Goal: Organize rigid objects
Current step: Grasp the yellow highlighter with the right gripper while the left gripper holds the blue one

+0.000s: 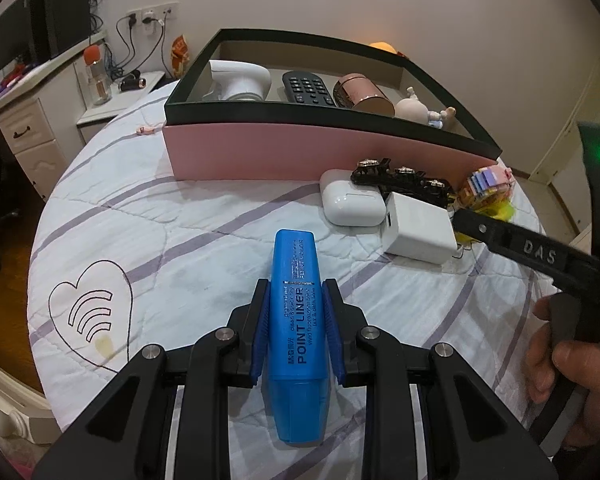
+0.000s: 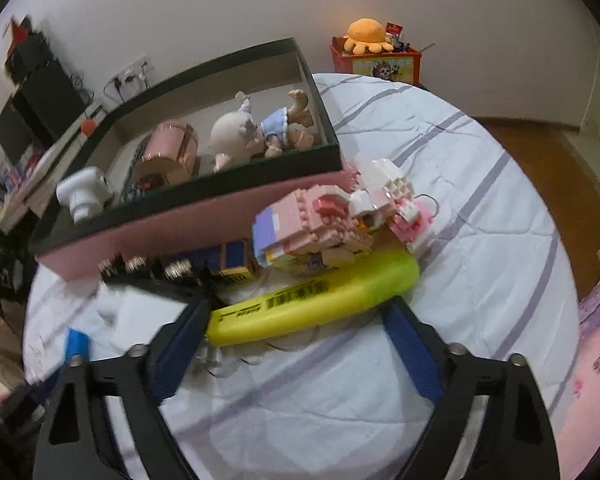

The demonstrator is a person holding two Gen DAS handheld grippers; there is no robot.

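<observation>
My left gripper (image 1: 296, 284) is shut on a blue highlighter (image 1: 296, 320), held lengthwise a little above the quilt. My right gripper (image 2: 296, 308) stands open over a yellow highlighter (image 2: 312, 304) that lies crosswise between its blue pads; I see no firm grip on it. A pink-and-white block toy (image 2: 332, 224) rests against the yellow highlighter's far side. Behind them is the pink box (image 2: 180, 224) with a dark rim. It holds a doll (image 2: 252, 128), a rose-gold cylinder (image 2: 168, 156), a white device (image 1: 240, 80) and a black remote (image 1: 308, 88).
On the striped quilt (image 1: 180, 240) beside the box lie a white earbud case (image 1: 352, 204), a white charger (image 1: 416, 228) and a black jewelled hair clip (image 1: 400, 180). A hand (image 1: 560, 364) holds the right gripper at the right edge. A desk (image 1: 32, 120) stands to the left.
</observation>
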